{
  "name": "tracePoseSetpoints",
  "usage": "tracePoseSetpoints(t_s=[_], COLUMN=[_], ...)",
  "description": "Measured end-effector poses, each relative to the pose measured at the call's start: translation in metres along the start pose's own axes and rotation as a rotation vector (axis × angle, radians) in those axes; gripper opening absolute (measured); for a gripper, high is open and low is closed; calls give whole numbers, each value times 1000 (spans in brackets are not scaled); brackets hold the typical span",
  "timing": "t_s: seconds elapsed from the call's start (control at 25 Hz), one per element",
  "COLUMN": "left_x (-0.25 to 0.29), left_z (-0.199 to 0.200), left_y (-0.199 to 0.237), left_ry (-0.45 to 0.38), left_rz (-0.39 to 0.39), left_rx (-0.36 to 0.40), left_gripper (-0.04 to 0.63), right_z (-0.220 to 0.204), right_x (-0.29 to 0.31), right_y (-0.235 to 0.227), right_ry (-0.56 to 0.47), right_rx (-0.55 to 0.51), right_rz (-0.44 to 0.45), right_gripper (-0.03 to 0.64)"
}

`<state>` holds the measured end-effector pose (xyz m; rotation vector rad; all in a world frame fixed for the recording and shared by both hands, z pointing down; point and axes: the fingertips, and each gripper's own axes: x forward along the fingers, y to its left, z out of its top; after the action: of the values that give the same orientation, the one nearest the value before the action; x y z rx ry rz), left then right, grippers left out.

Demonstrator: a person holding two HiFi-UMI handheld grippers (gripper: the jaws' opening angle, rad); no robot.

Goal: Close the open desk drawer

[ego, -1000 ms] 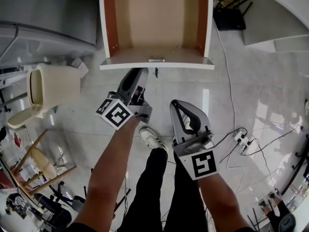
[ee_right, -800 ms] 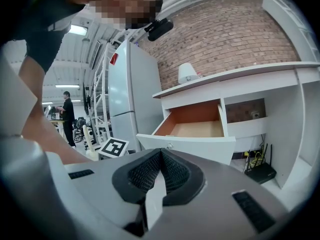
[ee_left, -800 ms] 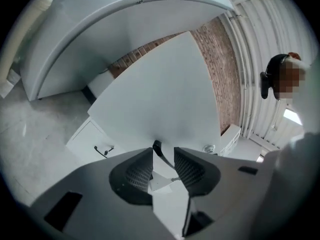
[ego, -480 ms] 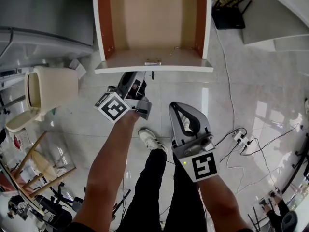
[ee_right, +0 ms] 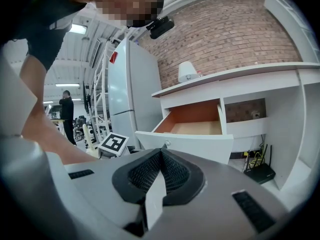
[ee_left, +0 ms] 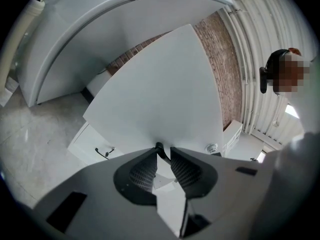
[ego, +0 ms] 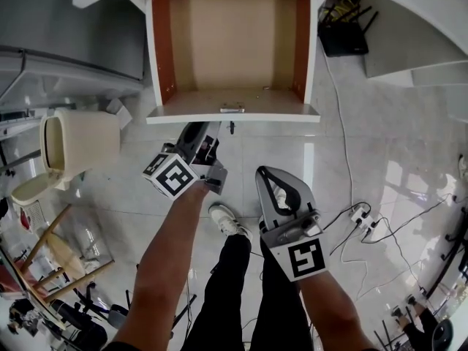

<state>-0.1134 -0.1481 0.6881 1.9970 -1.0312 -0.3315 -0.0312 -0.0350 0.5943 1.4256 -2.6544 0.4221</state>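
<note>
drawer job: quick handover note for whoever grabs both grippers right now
Left gripper: at the drawer front, jaws closing around its small dark knob, not visibly clamped.
Right gripper: shut, empty, held back from the drawer.
Done: nothing yet; the drawer stands wide open, pulled out of the desk.
Left to do: push the drawer front in until it sits flush, most likely with the left gripper.
</note>
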Motion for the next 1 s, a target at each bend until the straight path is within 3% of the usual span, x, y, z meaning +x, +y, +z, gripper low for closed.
tracePoseSetpoints(t_s=[0.68, 1.0], left_x=[2, 2], left_z=[24, 38], left_y=[-27, -36], left_ry=[-8, -33], left_rz=[31, 70], left_rx=[-1, -56], left_gripper=[95, 94], right_z=[33, 57], right_x=[13, 18], right_y=[-8, -11], right_ry=[-14, -31], right_rx=[-26, -47], right_rz=[12, 30], right_gripper=[28, 27])
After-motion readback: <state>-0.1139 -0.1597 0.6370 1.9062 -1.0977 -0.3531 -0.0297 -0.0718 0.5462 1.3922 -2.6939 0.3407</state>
